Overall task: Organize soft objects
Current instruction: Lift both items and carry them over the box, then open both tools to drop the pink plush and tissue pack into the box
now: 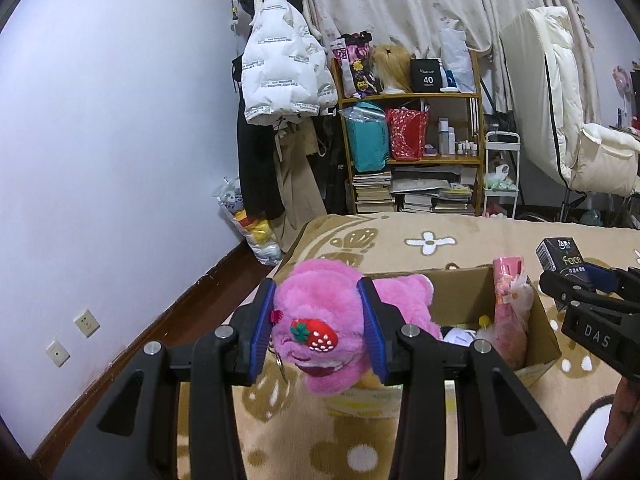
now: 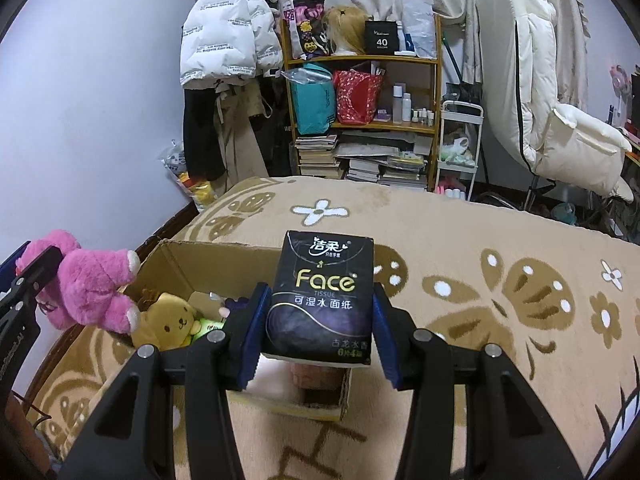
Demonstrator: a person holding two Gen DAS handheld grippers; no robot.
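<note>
My left gripper [image 1: 318, 326] is shut on a pink plush bear [image 1: 320, 320] with a strawberry patch, held above the near left corner of an open cardboard box [image 1: 544, 320]. In the right wrist view the same pink plush bear [image 2: 92, 288] hangs at the left over the box [image 2: 180, 256]. My right gripper [image 2: 320, 330] is shut on a black tissue pack [image 2: 322, 296] marked "Face", held over the box's right side. Inside the box lie a yellow plush dog [image 2: 168, 320] and a pink wrapped item [image 1: 508, 312].
The box rests on a bed with a tan flowered blanket [image 2: 480, 272]. Behind it stand a wooden shelf [image 2: 360, 92] full of bags and books, a coat rack with a white puffer jacket [image 1: 280, 64], a white cart [image 2: 460, 140] and a white chair [image 2: 560, 128]. A wall [image 1: 100, 120] is at left.
</note>
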